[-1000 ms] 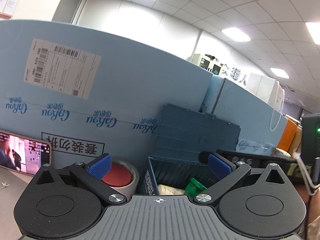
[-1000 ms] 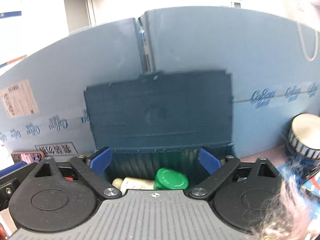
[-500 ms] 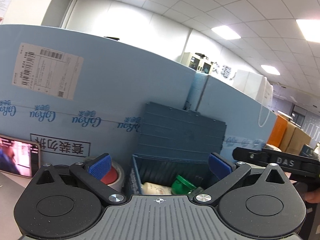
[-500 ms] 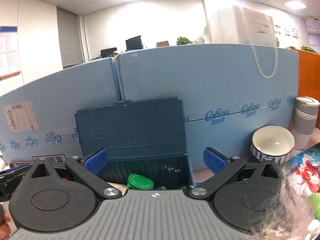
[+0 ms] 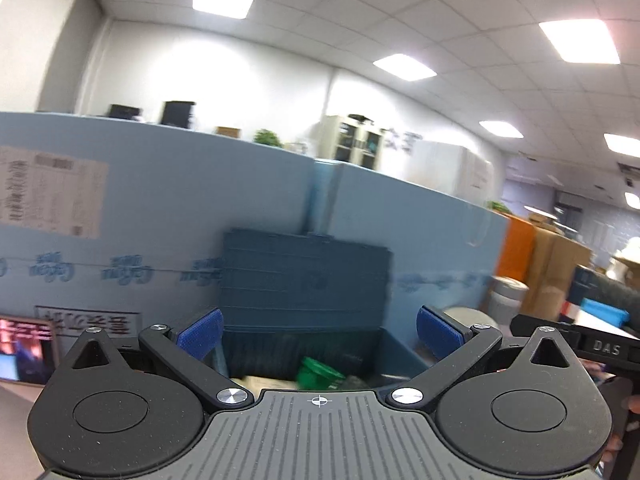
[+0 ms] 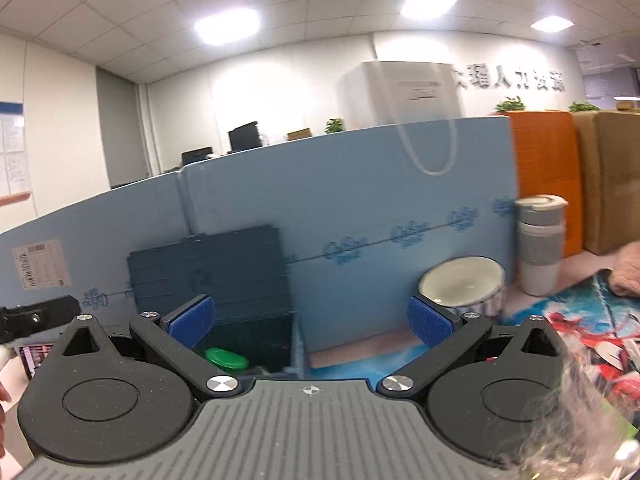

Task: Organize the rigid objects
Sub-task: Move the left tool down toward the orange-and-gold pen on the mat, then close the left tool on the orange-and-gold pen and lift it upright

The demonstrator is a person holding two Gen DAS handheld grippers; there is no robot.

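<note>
Right gripper (image 6: 310, 316): jaws at full spread, nothing between the blue pads. Left gripper (image 5: 318, 330): jaws likewise wide and empty, aimed at the bin. Storage bin (image 6: 296, 344), one, dark blue plastic, lid propped upright against the blue partition (image 6: 360, 208); holds at least one green-capped container (image 6: 226, 358) and one pale bottle (image 5: 260, 382), both largely hidden behind the gripper bodies, so any further contents cannot be counted. Items outside the bin, right of it: one bowl (image 6: 460, 288), white inside with a striped wall, probably ceramic, so heavy, glazed-slick and breakable; best taken across the rim or wall with a firm, even squeeze. One lidded tumbler (image 6: 540, 248), pale with a grey sleeve, upright just beside the bowl; likely light and stiff, the sleeve offering the surest hold. One phone (image 5: 24, 350), screen lit, at the far left.
</note>
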